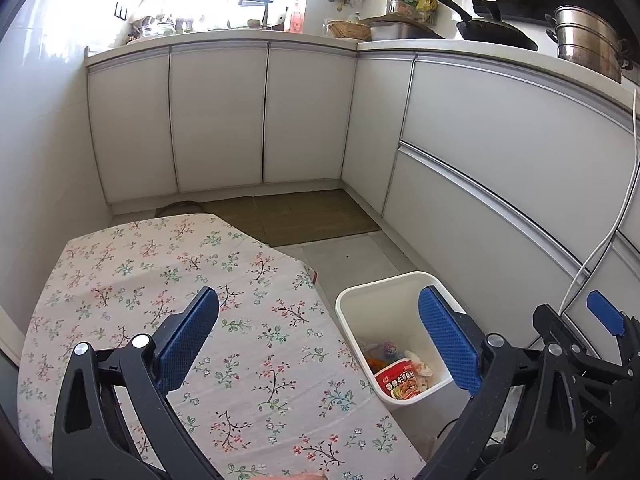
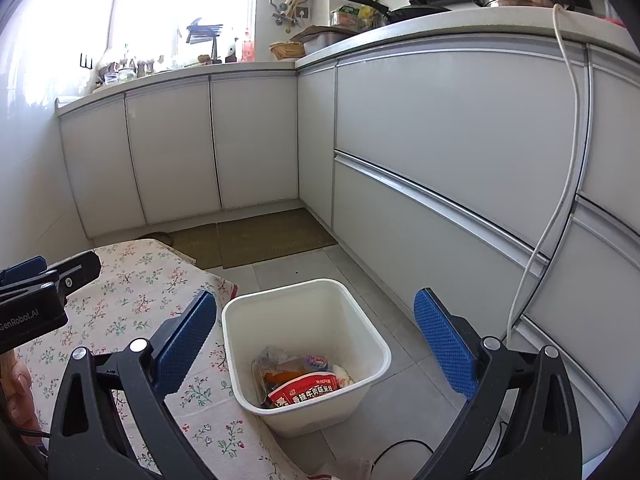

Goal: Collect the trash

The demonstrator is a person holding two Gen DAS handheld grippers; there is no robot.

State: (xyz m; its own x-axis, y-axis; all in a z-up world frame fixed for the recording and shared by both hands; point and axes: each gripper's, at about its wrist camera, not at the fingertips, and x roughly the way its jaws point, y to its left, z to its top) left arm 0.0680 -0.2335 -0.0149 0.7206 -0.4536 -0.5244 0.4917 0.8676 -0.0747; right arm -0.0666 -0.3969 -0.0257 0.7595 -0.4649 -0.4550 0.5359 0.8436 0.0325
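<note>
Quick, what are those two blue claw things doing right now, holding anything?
Left gripper: jaws open, holding nothing, above the floral tablecloth.
Right gripper: jaws open, empty, above the white trash bin.

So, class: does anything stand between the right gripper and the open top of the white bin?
Nothing visible does. The right gripper is open and empty above the bin, whose top is uncovered, with wrappers at the bottom. The table stands beside it.

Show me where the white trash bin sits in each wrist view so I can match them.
Left wrist: white trash bin at lower right, on the floor beside the floral tablecloth.
Right wrist: bin at lower centre, between the open tool's fingers.
Shared landmark: the red noodle packet inside the bin.
</note>
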